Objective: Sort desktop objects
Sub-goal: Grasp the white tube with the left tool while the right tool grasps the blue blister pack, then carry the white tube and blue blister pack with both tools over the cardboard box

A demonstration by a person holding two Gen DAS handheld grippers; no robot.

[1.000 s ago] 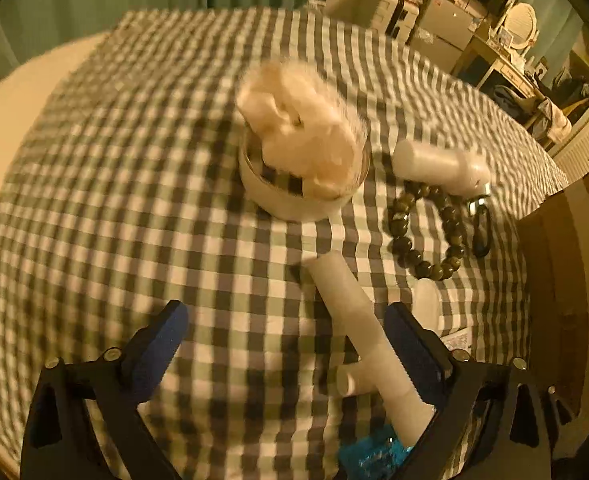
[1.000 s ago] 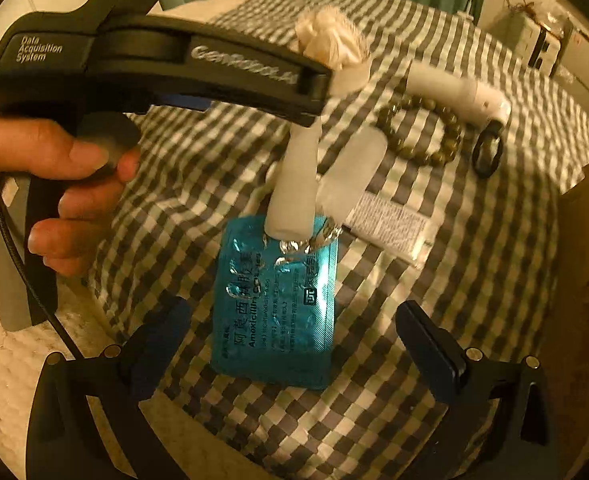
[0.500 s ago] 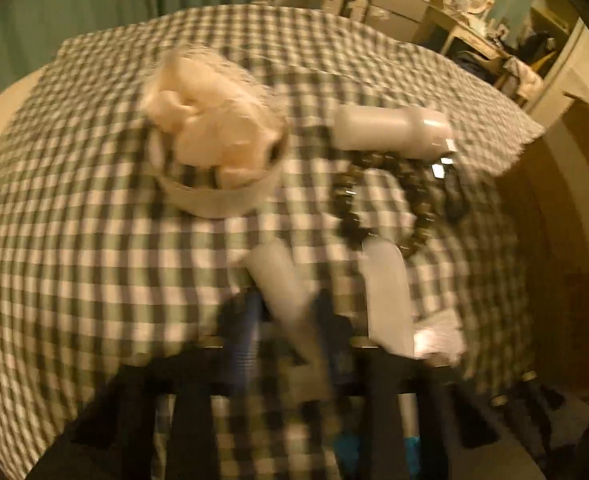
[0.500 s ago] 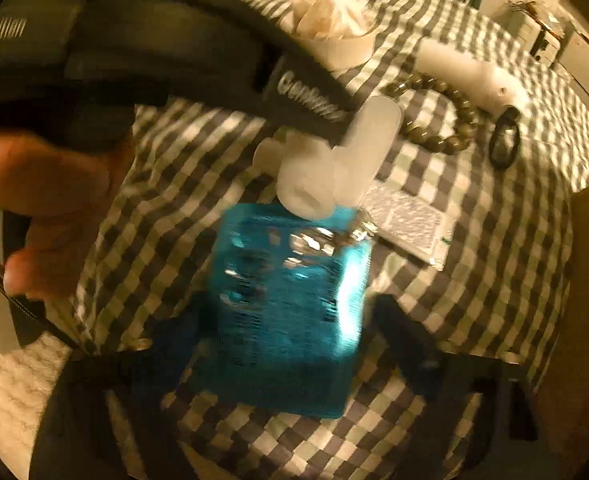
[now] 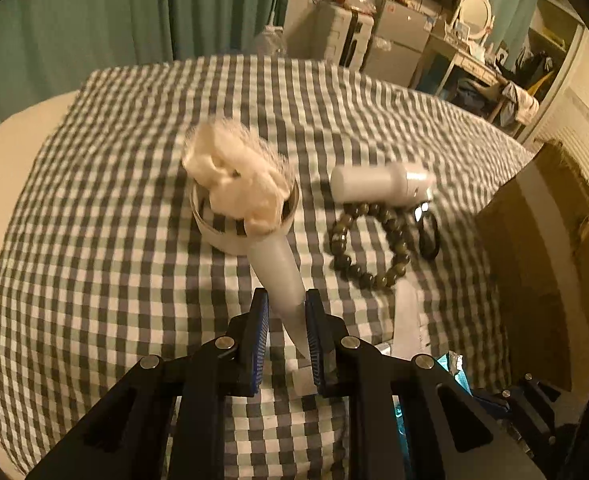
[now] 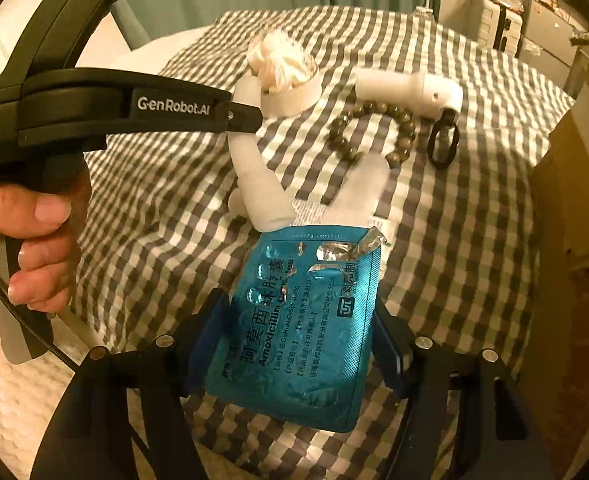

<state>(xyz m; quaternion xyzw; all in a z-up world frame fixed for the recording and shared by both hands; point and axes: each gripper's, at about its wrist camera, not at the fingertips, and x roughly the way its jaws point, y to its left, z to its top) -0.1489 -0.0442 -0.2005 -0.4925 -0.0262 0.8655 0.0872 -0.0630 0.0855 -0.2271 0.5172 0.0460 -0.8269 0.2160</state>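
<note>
My left gripper (image 5: 286, 320) has a white T-shaped tube piece (image 5: 278, 276) between its blue pads; its jaws are still closing and press on the piece. The piece hangs tilted above the checked cloth, as the right wrist view shows (image 6: 254, 176). My right gripper (image 6: 298, 334) is shut on a blue blister pack (image 6: 306, 320), gripped by its side edges and raised off the cloth. Farther back lie a white bowl (image 5: 246, 236) of crumpled cream tissue, a dark bead bracelet (image 5: 342, 236), a white bottle (image 5: 378, 182) with a black ring (image 5: 428, 232), and a squeeze tube (image 5: 406, 312).
A green-and-white checked cloth (image 5: 114, 240) covers the rounded table. A brown cardboard box (image 5: 546, 280) stands against the right edge. A person's hand (image 6: 34, 232) holds the left gripper's handle at the left. Green curtains and cluttered furniture stand beyond the table.
The left jaws went from wide open to closed on the white tube piece and lifted it. The right jaws closed on the blister pack and raised it off the cloth.
</note>
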